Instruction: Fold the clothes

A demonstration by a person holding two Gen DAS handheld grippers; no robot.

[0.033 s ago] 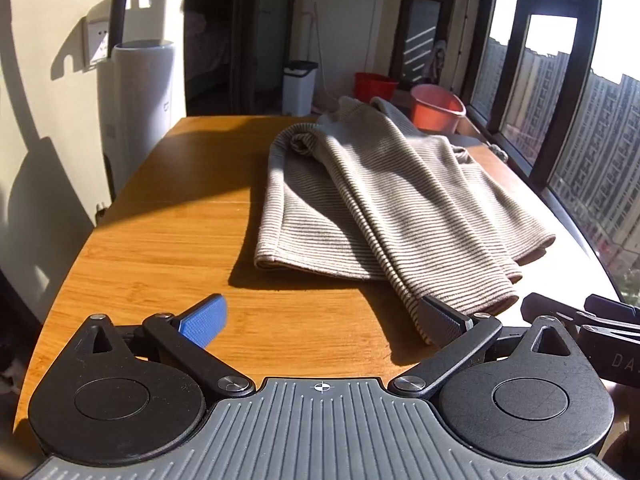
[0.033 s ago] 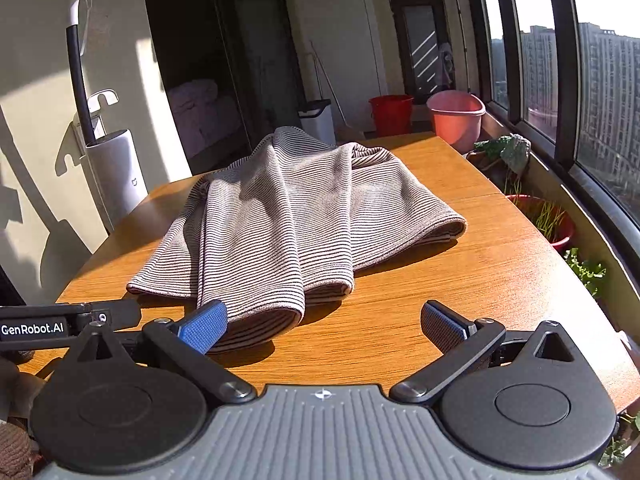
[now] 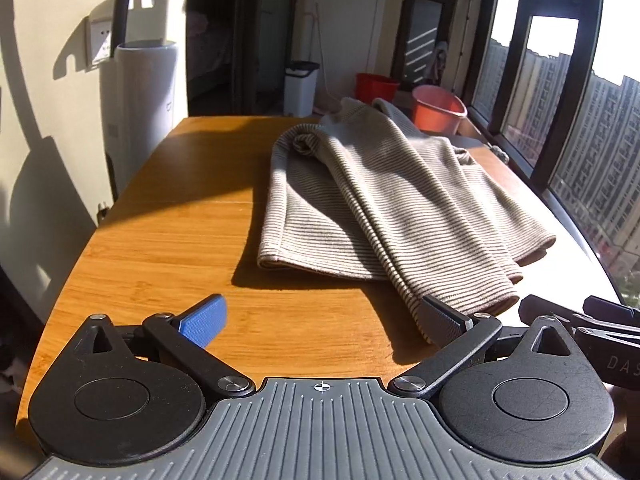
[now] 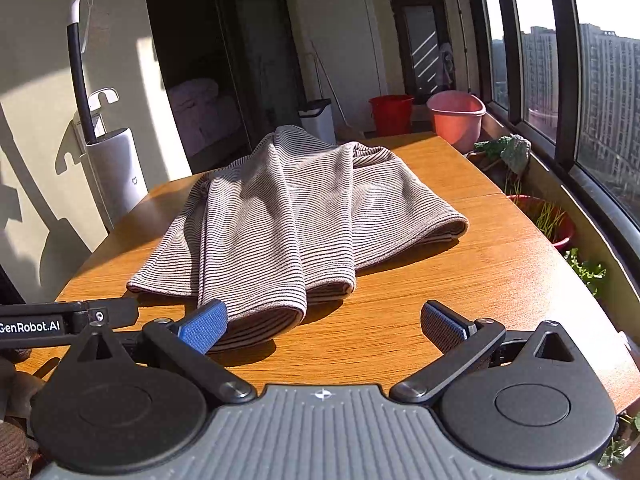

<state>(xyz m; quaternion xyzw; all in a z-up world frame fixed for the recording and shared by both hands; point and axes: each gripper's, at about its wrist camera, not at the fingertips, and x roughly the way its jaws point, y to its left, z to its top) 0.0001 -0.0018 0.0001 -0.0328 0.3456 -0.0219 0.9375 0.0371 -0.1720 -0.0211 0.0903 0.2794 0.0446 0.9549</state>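
Your bench (image 3: 160, 248) is a wooden top with a warm orange grain and a rounded near edge, lit by strong sun that throws hard shadows across it. Lying directly on it you have one striped, ribbed garment (image 4: 288, 220), loosely bunched and partly doubled over, humped at the far end and fanning out into several overlapping flaps toward you. Its nearest hem reaches close to the near edge, and bare wood shows on both sides of it.
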